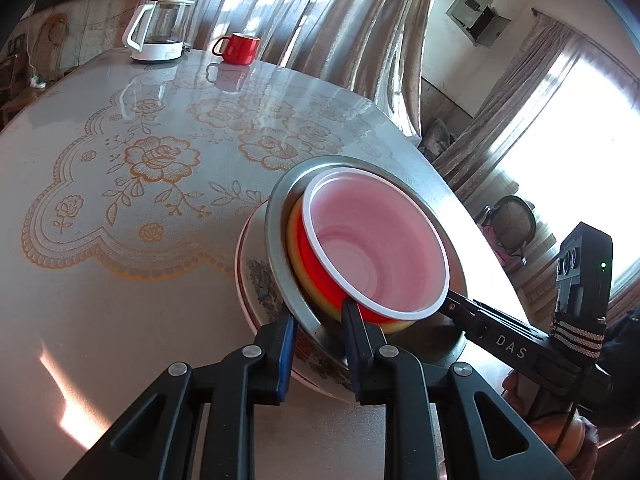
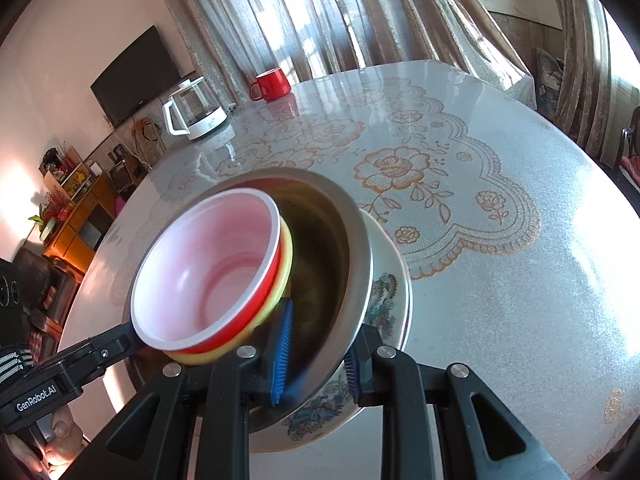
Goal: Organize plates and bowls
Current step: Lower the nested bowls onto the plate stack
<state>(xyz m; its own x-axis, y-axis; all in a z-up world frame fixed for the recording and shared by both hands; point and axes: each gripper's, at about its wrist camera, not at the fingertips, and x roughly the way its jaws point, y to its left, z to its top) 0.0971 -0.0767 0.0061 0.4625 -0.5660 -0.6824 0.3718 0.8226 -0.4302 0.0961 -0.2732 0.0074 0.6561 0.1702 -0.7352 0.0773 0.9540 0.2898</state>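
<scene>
Left wrist view: the left gripper [image 1: 318, 322] is closed on the rim of the steel bowl [image 1: 280, 248], one blue pad outside the wall and one inside. In the right wrist view the right gripper [image 2: 320, 354] clamps the same steel bowl [image 2: 356, 264] at the opposite side of the rim, again with one finger inside and one outside.

Inside the steel bowl a red bowl [image 1: 376, 244] with a white rim and pale inside is nested in a yellow bowl [image 1: 298, 256], and both lean against the wall. Under the steel bowl there is a ceramic bowl [image 1: 256, 280] with a printed pattern; it stands on the bench [image 1: 80, 320].

The bench is round and glossy, covered with a pale cloth that carries a golden rose and lace pattern [image 1: 160, 158]. At 11 o'clock in the left wrist view, at the far edge, stands a glass kettle [image 1: 160, 28] on a white base, and a red mug [image 1: 238, 48] is just beside it at 12 o'clock.

Behind the bench hang shiny beige curtains [image 1: 320, 20], with a bright window [image 1: 580, 140] at 2 o'clock. In the right wrist view a dark television [image 2: 138, 74] hangs on the wall at 10 o'clock, above wooden shelves [image 2: 76, 208].
</scene>
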